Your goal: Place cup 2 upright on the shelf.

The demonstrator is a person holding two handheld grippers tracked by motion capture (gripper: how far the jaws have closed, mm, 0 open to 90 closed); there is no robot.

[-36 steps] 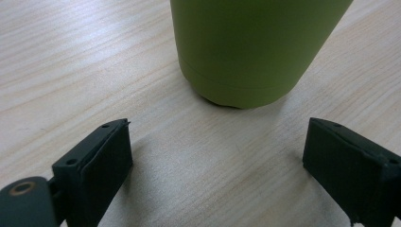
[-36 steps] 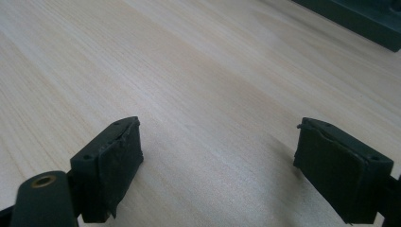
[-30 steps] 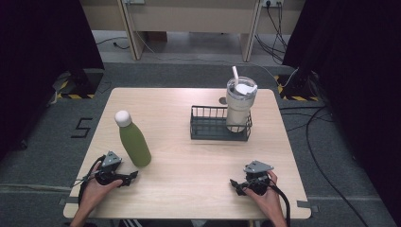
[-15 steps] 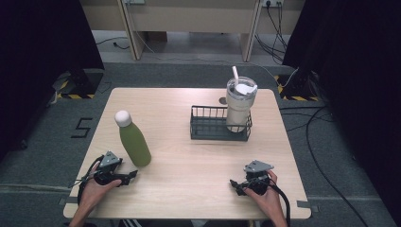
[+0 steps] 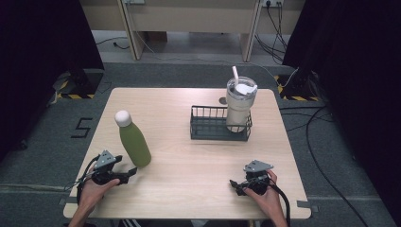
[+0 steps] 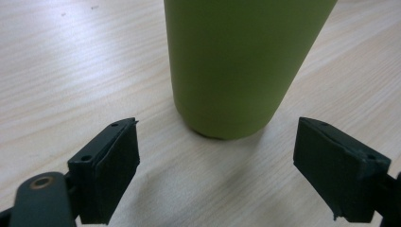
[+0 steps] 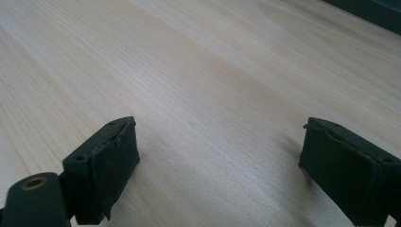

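A green bottle (image 5: 135, 142) with a white cap stands upright at the table's left front. My left gripper (image 5: 128, 174) rests low on the table just before it, open. In the left gripper view the bottle's base (image 6: 236, 71) stands close ahead, a little beyond the wide-apart jaws. A clear tumbler (image 5: 239, 105) with a lid and a straw stands in the right end of a black wire basket (image 5: 213, 128). My right gripper (image 5: 235, 185) lies open on the table near the front right, with bare wood (image 7: 213, 94) between its jaws.
The light wooden table (image 5: 189, 184) has its front edge just behind both hands. Cables run on the grey floor (image 5: 331, 142) to the right. A desk frame (image 5: 189, 19) stands beyond the far edge.
My left gripper has slid a little right and forward toward the bottle's base. The right gripper has stayed where it was.
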